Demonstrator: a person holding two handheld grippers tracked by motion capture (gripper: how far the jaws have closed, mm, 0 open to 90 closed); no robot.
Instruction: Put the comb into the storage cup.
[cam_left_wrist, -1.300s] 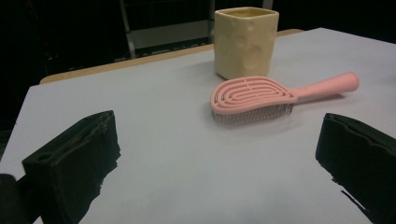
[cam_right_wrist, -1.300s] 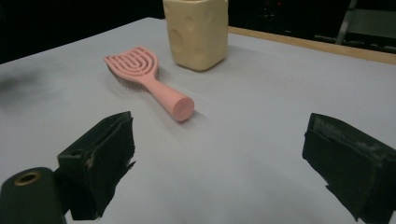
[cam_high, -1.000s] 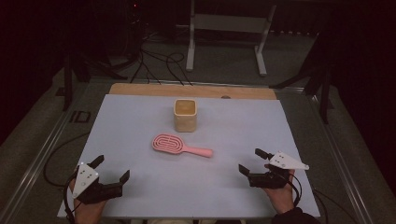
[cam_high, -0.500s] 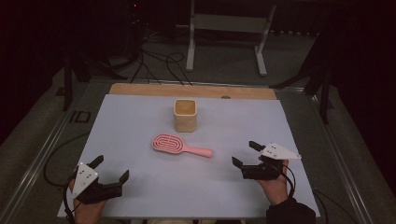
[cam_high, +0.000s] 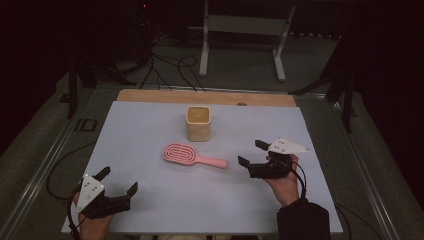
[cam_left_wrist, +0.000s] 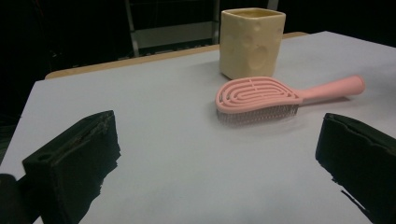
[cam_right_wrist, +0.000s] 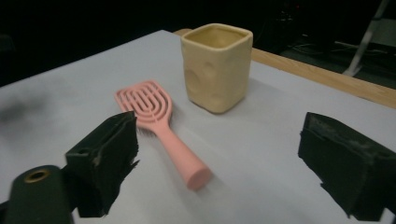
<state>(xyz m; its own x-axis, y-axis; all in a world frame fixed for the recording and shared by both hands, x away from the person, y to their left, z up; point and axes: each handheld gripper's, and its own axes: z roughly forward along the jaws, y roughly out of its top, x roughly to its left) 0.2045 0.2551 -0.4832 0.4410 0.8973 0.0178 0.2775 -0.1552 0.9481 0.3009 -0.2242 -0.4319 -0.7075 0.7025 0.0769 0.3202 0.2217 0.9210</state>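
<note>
Your right gripper (cam_high: 251, 152) sits over the right part of the surface (cam_high: 150, 130), jaws spread wide and holding nothing, pointed left toward the brush (cam_high: 193, 156). In the right gripper view the brush handle's rounded end lies between the jaws — near them, not touching.

The brush is pink, lying bristles down near the middle of the surface, its slotted oval head to the left and its handle reaching toward your right gripper. Just behind it stands the cup (cam_high: 198, 123) — pale yellow, squarish, dimpled on its sides, upright and apart from the brush.

Your left gripper (cam_high: 119, 180) rests low at the near left corner, well away from both things. Its jaws are also spread with nothing between them; in the left gripper view the brush (cam_left_wrist: 261, 98) and cup (cam_left_wrist: 251, 42) lie farther off, toward the right jaw.
</note>
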